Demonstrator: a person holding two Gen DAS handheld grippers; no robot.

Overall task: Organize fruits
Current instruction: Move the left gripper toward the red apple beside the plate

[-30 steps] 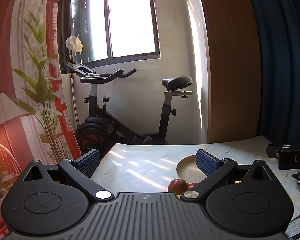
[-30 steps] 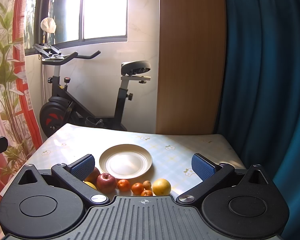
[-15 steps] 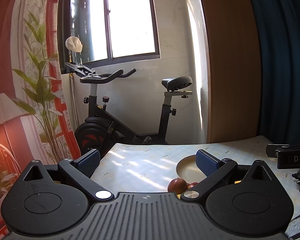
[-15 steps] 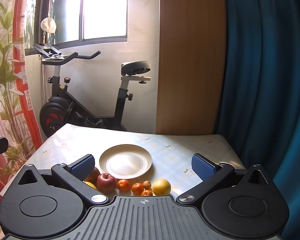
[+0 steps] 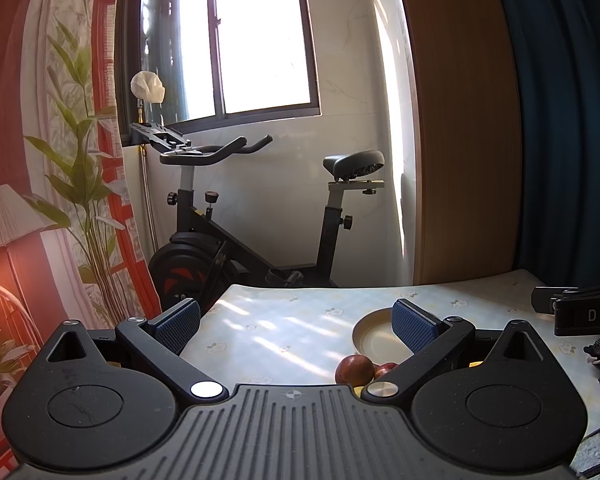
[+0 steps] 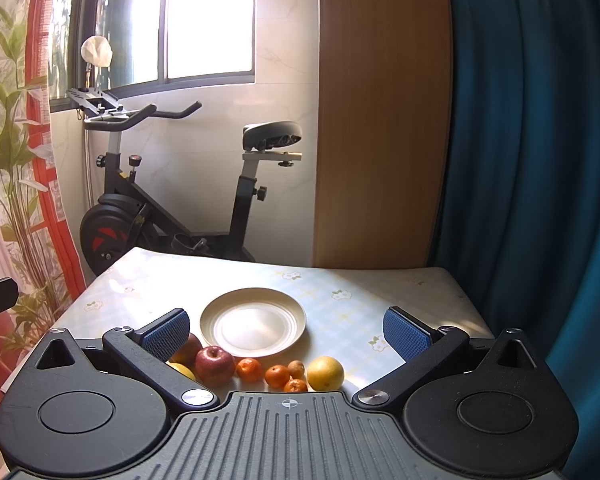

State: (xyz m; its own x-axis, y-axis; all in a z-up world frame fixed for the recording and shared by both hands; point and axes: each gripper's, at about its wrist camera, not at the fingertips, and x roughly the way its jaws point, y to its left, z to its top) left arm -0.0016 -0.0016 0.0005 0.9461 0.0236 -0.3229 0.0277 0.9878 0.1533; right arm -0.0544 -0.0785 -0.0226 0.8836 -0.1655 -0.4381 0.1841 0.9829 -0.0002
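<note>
An empty cream plate (image 6: 253, 323) sits mid-table. In front of it lies a row of fruit: a red apple (image 6: 215, 365), a second apple (image 6: 188, 348) behind my left finger, a partly hidden yellow fruit (image 6: 182, 370), small oranges (image 6: 249, 369), a small brown fruit (image 6: 296, 368) and a yellow citrus (image 6: 325, 373). My right gripper (image 6: 286, 330) is open and empty above the fruit. My left gripper (image 5: 296, 326) is open and empty at the table's left; an apple (image 5: 355, 370) and the plate (image 5: 374, 338) show by its right finger.
The table (image 6: 340, 296) has a pale floral cloth. An exercise bike (image 6: 172, 200) stands behind it by the window. A blue curtain (image 6: 532, 160) hangs on the right, a plant-print curtain (image 5: 60, 160) on the left. The right gripper's body (image 5: 584, 312) shows at the left view's right edge.
</note>
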